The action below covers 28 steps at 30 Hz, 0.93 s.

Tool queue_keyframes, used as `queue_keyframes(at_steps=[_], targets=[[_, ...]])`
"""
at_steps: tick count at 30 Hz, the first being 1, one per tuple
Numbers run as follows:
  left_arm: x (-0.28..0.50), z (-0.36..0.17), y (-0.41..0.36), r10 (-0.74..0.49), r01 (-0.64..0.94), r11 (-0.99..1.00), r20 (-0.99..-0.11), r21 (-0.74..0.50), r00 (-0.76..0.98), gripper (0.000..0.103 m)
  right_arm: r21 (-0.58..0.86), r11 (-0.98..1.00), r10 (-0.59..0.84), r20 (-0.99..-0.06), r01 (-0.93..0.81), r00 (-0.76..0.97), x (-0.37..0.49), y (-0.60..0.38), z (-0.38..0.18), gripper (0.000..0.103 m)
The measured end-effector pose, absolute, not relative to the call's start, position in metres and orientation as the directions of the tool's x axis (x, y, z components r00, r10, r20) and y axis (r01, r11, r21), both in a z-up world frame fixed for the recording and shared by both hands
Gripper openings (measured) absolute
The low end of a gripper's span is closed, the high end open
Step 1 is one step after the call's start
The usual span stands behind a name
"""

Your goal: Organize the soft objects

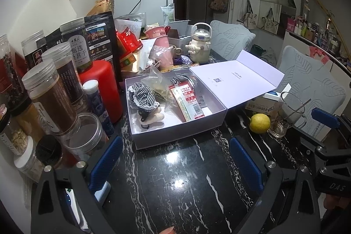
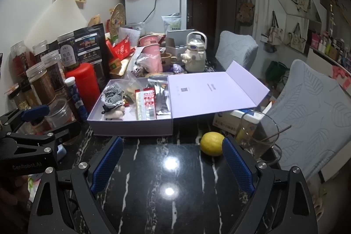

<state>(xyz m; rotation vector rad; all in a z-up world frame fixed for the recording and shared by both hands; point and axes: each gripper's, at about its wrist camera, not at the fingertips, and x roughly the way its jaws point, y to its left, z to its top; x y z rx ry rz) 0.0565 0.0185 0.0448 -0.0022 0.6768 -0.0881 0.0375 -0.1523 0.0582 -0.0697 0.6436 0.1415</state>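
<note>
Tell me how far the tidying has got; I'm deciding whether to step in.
Done: the plush toy and snack packets lie in the open white box. In hand: nothing; the left gripper and right gripper hover open over bare table. Left: the box lid stands open.

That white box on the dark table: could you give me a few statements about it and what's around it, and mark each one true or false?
1. The white box has its lid folded open. True.
2. A checkered black-and-white cloth item lies inside the box. True.
3. The lemon sits inside the box. False: it rests on the marble table, beside a glass.
4. The right gripper is clamped on a snack packet. False: its jaws stand wide apart, holding nothing, and the packet lies in the box.
5. The left gripper holds nothing. True.
</note>
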Motion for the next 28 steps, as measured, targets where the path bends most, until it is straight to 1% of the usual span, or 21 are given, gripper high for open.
queue_keyframes(at_steps=[19,28], targets=[[0.055,0.0436,0.0179,-0.072,0.086,0.996,-0.631,-0.009,0.773,0.1,-0.022,0.988,0.106,-0.604,-0.15,0.79,0.0368,-0.1543,0.0561,0.093],[0.0552,0.0413,0.0185,-0.091,0.102,0.995,-0.636,-0.019,0.767,0.1,-0.016,0.987,0.118,-0.605,-0.16,0.788,0.0339,-0.1568,0.0559,0.093]])
